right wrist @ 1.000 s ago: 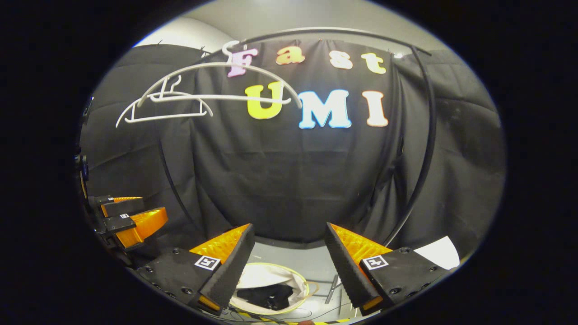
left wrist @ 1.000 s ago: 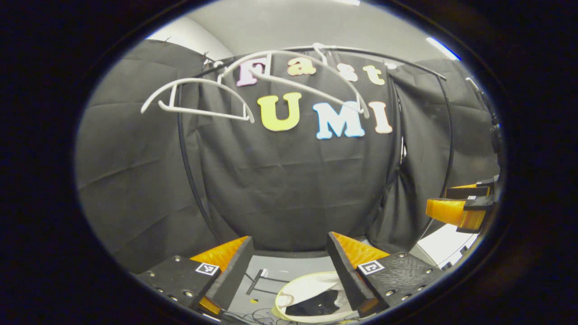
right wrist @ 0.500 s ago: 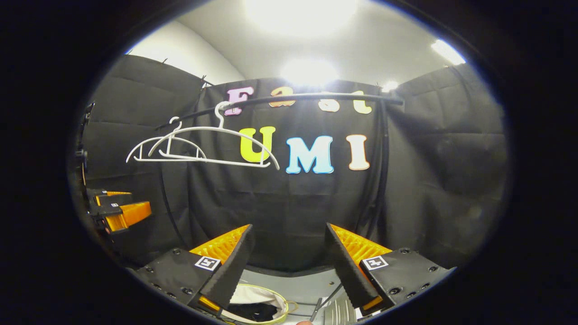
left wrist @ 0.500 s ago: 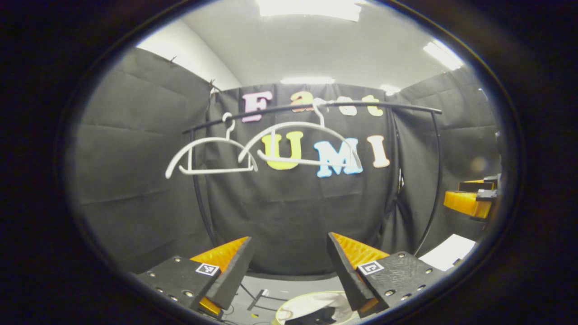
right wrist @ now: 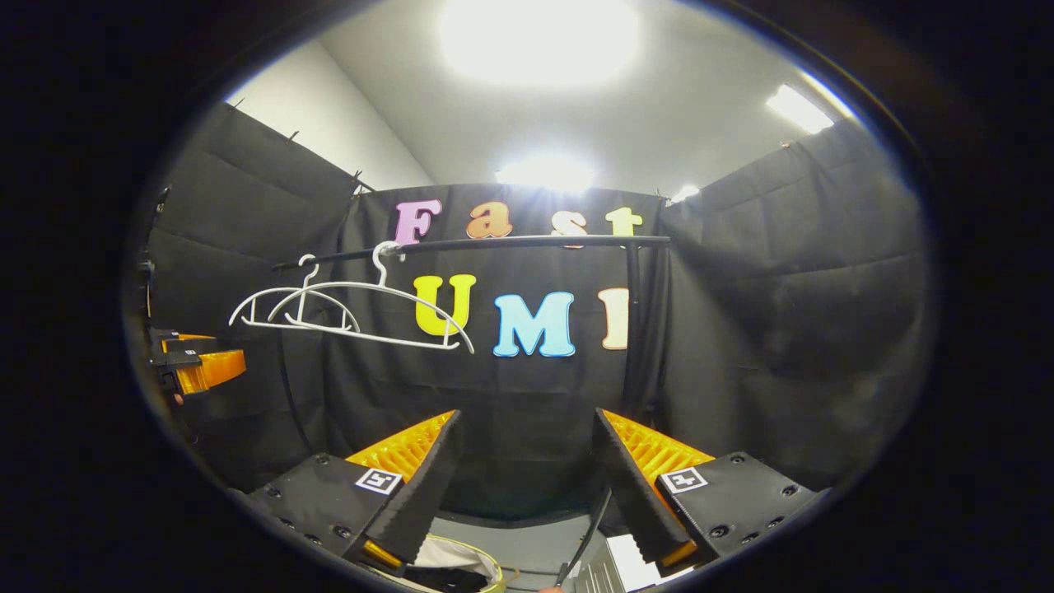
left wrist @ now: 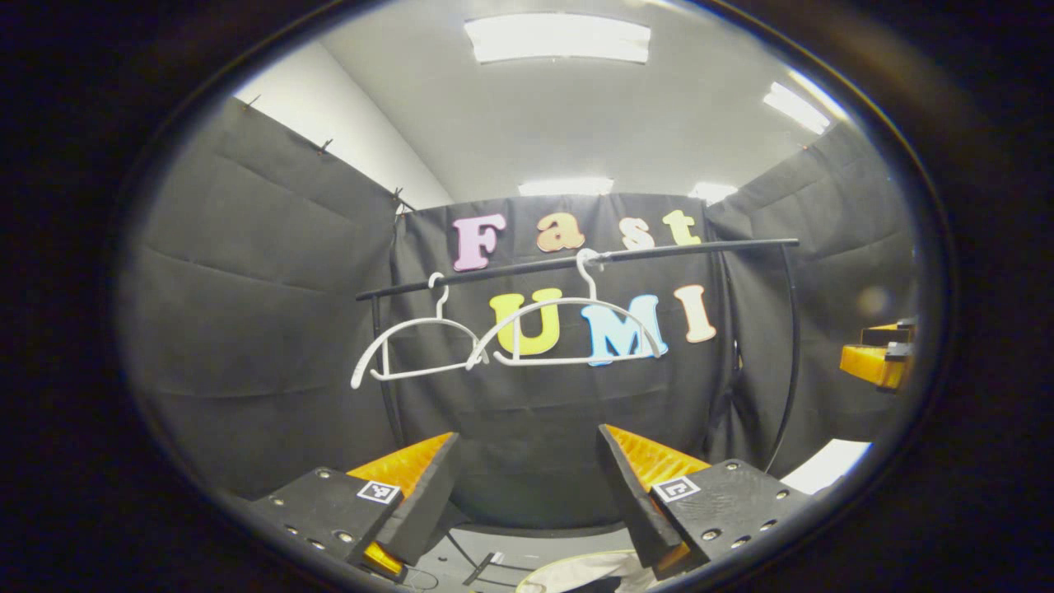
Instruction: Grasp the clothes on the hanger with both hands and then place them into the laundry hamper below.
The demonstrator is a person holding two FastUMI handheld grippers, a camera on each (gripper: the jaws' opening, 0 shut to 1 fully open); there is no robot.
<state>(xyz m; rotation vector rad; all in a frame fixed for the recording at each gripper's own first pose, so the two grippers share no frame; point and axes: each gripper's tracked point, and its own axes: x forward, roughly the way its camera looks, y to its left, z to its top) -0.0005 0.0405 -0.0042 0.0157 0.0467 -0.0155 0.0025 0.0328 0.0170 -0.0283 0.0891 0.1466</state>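
White hangers on a black rail, black cloth all round

Ahead of me two bare white hangers (left wrist: pixel 420 350) (left wrist: pixel 568 333) hang from the black rail (left wrist: pixel 576 262), and behind that rail the booth's wall (left wrist: pixel 272 329) is plain black cloth, creased, with no pattern of its own. Above the rail the ceiling (left wrist: pixel 576 115) is pale grey-white with bright white light strips (left wrist: pixel 558 37). Below the rail, the laundry hamper (right wrist: pixel 461 553) has a yellow-green rim and a white lining, on a grey floor (right wrist: pixel 535 543).
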